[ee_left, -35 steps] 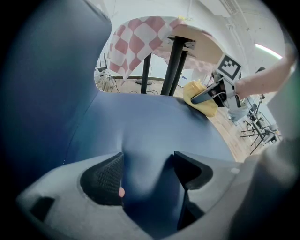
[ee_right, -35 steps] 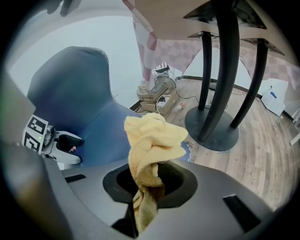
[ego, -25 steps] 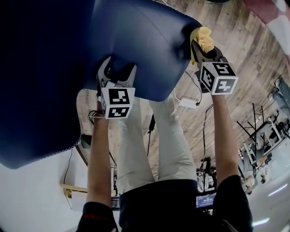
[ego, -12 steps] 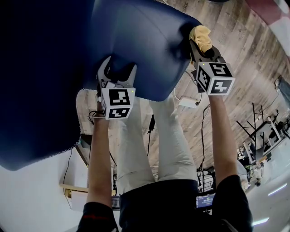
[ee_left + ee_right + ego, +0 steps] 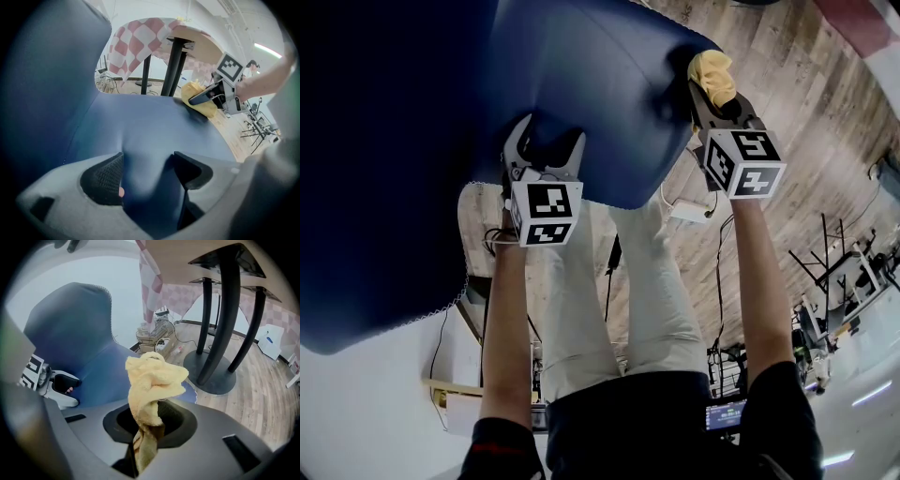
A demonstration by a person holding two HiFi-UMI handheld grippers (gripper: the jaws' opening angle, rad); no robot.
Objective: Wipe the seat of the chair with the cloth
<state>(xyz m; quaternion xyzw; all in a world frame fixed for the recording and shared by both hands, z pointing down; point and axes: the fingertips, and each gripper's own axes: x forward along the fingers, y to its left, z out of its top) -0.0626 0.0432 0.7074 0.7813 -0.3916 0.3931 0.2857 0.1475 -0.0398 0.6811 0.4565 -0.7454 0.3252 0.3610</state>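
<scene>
The dark blue chair seat fills the upper head view, with its tall backrest at the left. My left gripper is shut on the seat's front edge; blue upholstery sits pinched between its jaws. My right gripper is at the seat's far right corner, shut on a bunched yellow cloth. The cloth stands up from the right gripper and touches the seat corner.
Beyond the chair stands a table with a red-and-white checked cover on black legs with a round base. Wooden floor lies to the right, with cables and a white box below the seat.
My right gripper and the cloth have shifted a little farther along the seat's right edge. The left gripper has stayed clamped in place.
</scene>
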